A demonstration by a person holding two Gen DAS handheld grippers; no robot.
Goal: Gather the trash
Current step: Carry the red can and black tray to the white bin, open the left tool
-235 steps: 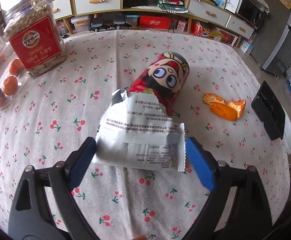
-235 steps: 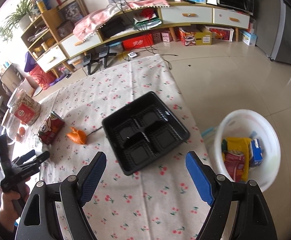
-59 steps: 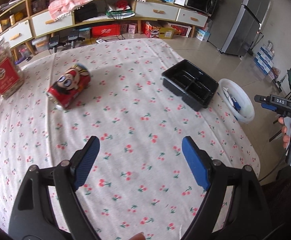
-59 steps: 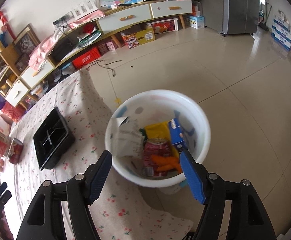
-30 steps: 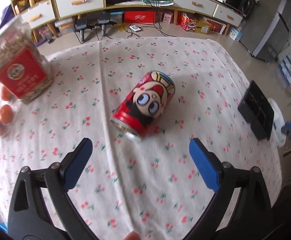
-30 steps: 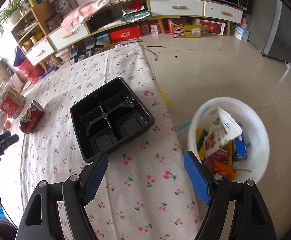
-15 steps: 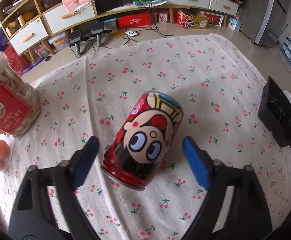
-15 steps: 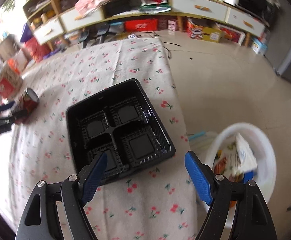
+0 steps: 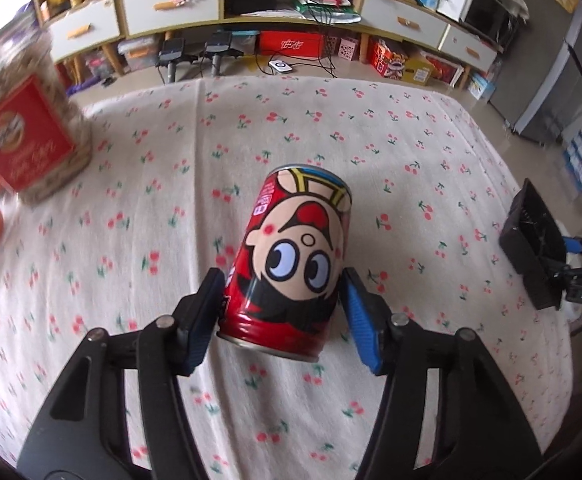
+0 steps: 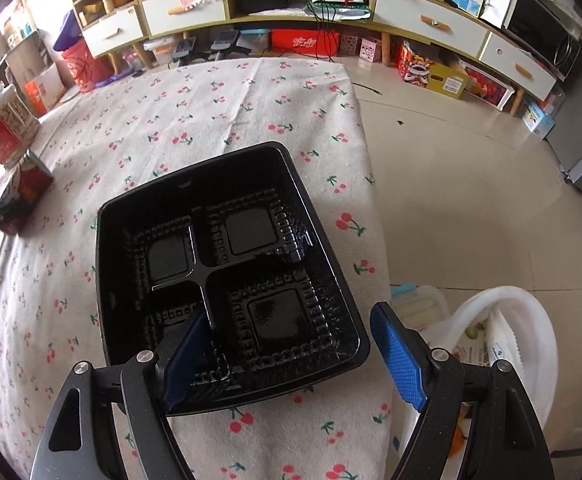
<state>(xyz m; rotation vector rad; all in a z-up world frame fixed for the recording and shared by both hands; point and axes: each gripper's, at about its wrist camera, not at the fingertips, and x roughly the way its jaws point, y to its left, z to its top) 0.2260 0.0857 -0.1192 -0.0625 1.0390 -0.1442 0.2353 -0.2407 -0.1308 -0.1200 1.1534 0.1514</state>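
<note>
Now lying sideways on cherry tablecloth (image 9: 179, 152), red can (image 9: 291, 260) between closing left gripper (image 9: 283, 316) jaws, left pad touching, right just off.

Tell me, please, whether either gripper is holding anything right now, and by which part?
Nothing is firmly held yet. The left gripper is closing around the lower body of the red can, lying on the table. The right gripper stands open astride the black tray's near corner.

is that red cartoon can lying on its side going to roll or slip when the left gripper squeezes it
The red cartoon-printed metal can lies on its side on the cherry-print tablecloth, so a nudge could roll it. The left gripper is closing with the can between its jaws, which should trap it. Its smooth curved wall may slip or dent.
</note>
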